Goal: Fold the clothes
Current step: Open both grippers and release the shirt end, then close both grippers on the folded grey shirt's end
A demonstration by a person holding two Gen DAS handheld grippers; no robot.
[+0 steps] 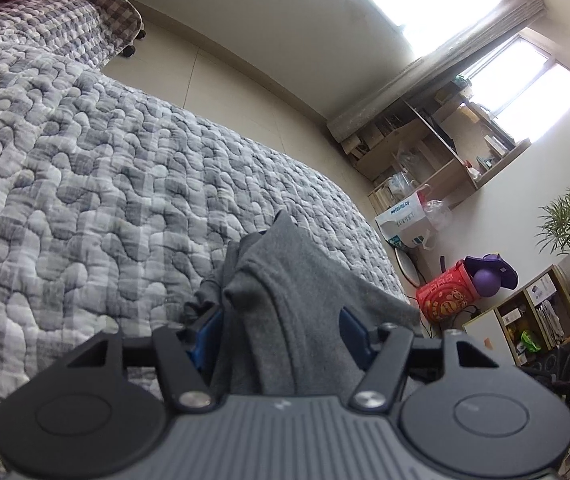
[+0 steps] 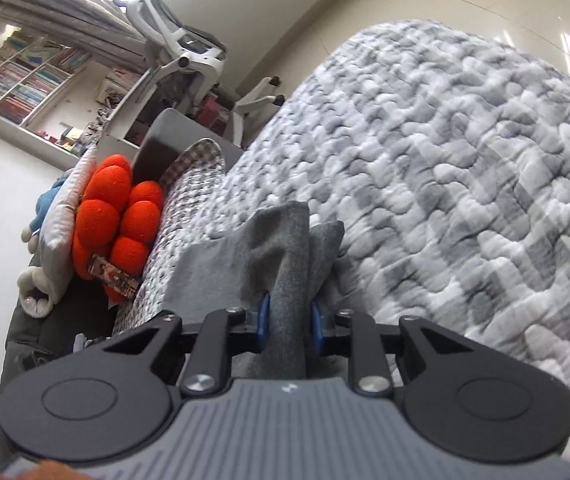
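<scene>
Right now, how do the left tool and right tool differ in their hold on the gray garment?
The left tool stands wide, with a thick bunch of gray garment between its blue pads; whether they press on it is unclear. The right tool is narrow, pads pinching a slim fold. Both point over the quilted bedspread.

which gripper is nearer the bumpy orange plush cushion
Right. The right gripper, holding the grey knit garment, has the bumpy orange plush cushion close by; from the left gripper it lies far across the quilted grey bedspread.
</scene>
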